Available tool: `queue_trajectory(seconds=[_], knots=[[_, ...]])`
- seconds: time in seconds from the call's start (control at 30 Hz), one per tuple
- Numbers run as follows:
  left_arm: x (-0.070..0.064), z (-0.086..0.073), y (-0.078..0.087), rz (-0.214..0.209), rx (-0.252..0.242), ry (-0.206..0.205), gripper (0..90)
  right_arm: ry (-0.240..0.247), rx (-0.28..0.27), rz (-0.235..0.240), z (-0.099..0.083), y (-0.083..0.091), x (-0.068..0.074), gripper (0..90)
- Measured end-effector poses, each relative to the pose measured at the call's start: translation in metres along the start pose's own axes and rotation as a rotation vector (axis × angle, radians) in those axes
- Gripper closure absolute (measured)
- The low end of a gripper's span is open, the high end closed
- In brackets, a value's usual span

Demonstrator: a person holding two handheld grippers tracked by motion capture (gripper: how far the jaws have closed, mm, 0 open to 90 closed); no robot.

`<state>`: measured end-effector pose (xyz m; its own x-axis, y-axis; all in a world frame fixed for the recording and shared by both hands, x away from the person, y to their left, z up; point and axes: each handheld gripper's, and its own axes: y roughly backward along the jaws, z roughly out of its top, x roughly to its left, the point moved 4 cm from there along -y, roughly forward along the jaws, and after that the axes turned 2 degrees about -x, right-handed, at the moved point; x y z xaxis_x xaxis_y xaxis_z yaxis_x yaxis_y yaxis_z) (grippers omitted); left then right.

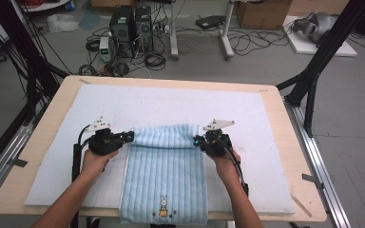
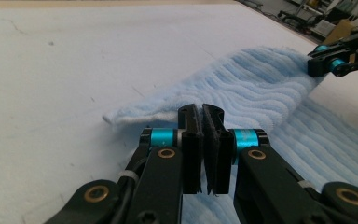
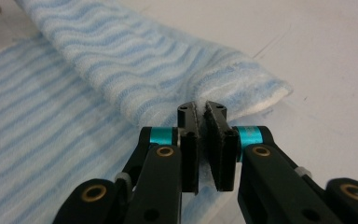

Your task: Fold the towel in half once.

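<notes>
Black jaws of the left gripper [image 2: 204, 154] were pressed together on the towel's [image 1: 164, 175] left edge, and the right gripper [image 3: 207, 149] was clamped the same way on the right edge. Between them the far end of the light-blue striped towel was doubled over into a raised roll (probably so both sides fold evenly). It lay on the white pad [image 1: 52, 156], its near end with the rabbit motif [image 1: 163, 207] overhanging the desk's [image 1: 309, 209] near edge.
</notes>
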<state>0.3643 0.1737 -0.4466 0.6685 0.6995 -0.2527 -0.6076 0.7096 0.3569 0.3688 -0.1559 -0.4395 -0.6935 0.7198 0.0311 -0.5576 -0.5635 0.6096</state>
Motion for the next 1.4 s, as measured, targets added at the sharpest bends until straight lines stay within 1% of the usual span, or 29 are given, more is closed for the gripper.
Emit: queue_trajectory(seconds=[0.07, 0.13, 0.17, 0.2, 0.23, 0.27, 0.3, 0.33, 0.37, 0.4, 0.47, 0.5, 0.53, 0.63, 0.67, 0.7, 0.77, 0.8, 0.83, 0.87, 0.93, 1.0, 1.03, 1.1, 1.13, 1.23, 1.33, 1.4], knots=[[-0.003, -0.004, 0.001, 0.001, 0.012, -0.012, 85.7, 0.005, -0.004, 0.003, -0.004, 0.002, 0.003, 84.0], [-0.005, -0.009, 0.001, 0.0, 0.031, -0.013, 85.6, 0.005, 0.007, -0.002, -0.008, 0.002, 0.006, 83.4], [-0.005, -0.012, 0.001, 0.0, 0.046, -0.009, 85.2, -0.002, 0.02, 0.002, -0.011, 0.001, 0.008, 81.7], [-0.004, -0.014, 0.0, 0.016, 0.065, -0.004, 83.4, 0.004, 0.025, -0.006, -0.013, 0.001, 0.008, 78.8], [-0.002, -0.016, -0.001, 0.04, 0.081, 0.006, 76.8, -0.002, 0.025, -0.013, -0.015, 0.001, 0.009, 72.5], [-0.001, -0.017, -0.002, 0.065, 0.085, 0.021, 62.9, -0.012, 0.02, -0.017, -0.016, 0.002, 0.01, 66.5], [0.002, -0.017, -0.002, 0.086, 0.086, 0.039, 53.0, -0.015, 0.012, -0.019, -0.016, 0.003, 0.01, 62.2], [0.004, -0.016, -0.002, 0.103, 0.069, 0.051, 48.2, -0.021, -0.001, -0.029, -0.015, 0.005, 0.011, 58.2], [0.006, -0.014, -0.001, 0.117, 0.061, 0.046, 44.8, -0.016, -0.017, -0.05, -0.013, 0.009, 0.011, 53.7], [0.007, -0.013, -0.001, 0.127, 0.055, 0.042, 42.2, -0.016, -0.024, -0.058, -0.012, 0.011, 0.01, 51.2], [0.011, -0.011, 0.0, 0.135, 0.047, 0.053, 41.2, -0.034, -0.043, -0.068, -0.011, 0.015, 0.007, 47.2], [0.014, -0.009, 0.0, 0.157, 0.042, 0.089, 39.8, -0.045, -0.05, -0.068, -0.011, 0.015, 0.005, 44.8], [0.017, -0.006, -0.001, 0.157, 0.032, 0.109, 37.8, -0.065, -0.059, -0.069, -0.011, 0.016, 0.003, 44.2], [0.025, 0.002, -0.008, 0.147, 0.02, 0.165, 35.8, -0.08, -0.062, -0.077, -0.012, 0.017, 0.0, 42.8], [0.027, 0.005, -0.011, 0.145, 0.024, 0.172, 35.5, -0.078, -0.062, -0.077, -0.012, 0.017, 0.0, 42.6], [0.029, 0.007, -0.015, 0.143, 0.032, 0.167, 35.5, -0.086, -0.06, -0.077, -0.012, 0.017, -0.001, 42.3], [0.031, 0.011, -0.022, 0.152, 0.052, 0.163, 35.4, -0.091, -0.064, -0.078, -0.012, 0.017, -0.001, 42.0], [0.032, 0.013, -0.028, 0.16, 0.066, 0.163, 35.7, -0.092, -0.067, -0.076, -0.013, 0.018, -0.002, 42.0], [0.033, 0.014, -0.031, 0.169, 0.066, 0.161, 36.4, -0.099, -0.069, -0.076, -0.013, 0.018, -0.002, 41.9], [0.035, 0.014, -0.036, 0.173, 0.088, 0.159, 36.8, -0.099, -0.07, -0.074, -0.013, 0.018, -0.003, 41.9], [0.037, 0.013, -0.044, 0.198, 0.114, 0.14, 37.5, -0.104, -0.069, -0.074, -0.014, 0.018, -0.004, 41.9], [0.038, 0.012, -0.05, 0.21, 0.138, 0.123, 39.3, -0.109, -0.07, -0.072, -0.015, 0.019, -0.005, 41.7], [0.038, 0.011, -0.052, 0.215, 0.147, 0.12, 39.5, -0.11, -0.073, -0.074, -0.015, 0.019, -0.005, 41.7], [0.037, 0.009, -0.057, 0.219, 0.174, 0.098, 40.2, -0.114, -0.079, -0.074, -0.015, 0.02, -0.006, 41.6], [0.037, 0.008, -0.059, 0.22, 0.179, 0.092, 40.6, -0.122, -0.08, -0.071, -0.015, 0.02, -0.006, 41.4], [0.036, 0.005, -0.062, 0.223, 0.194, 0.075, 42.4, -0.126, -0.082, -0.074, -0.016, 0.021, -0.008, 41.1], [0.034, 0.005, -0.062, 0.233, 0.204, 0.038, 43.4, -0.132, -0.081, -0.074, -0.017, 0.021, -0.009, 40.9], [0.032, 0.004, -0.062, 0.255, 0.221, -0.027, 46.4, -0.129, -0.082, -0.071, -0.017, 0.02, -0.008, 40.7]])
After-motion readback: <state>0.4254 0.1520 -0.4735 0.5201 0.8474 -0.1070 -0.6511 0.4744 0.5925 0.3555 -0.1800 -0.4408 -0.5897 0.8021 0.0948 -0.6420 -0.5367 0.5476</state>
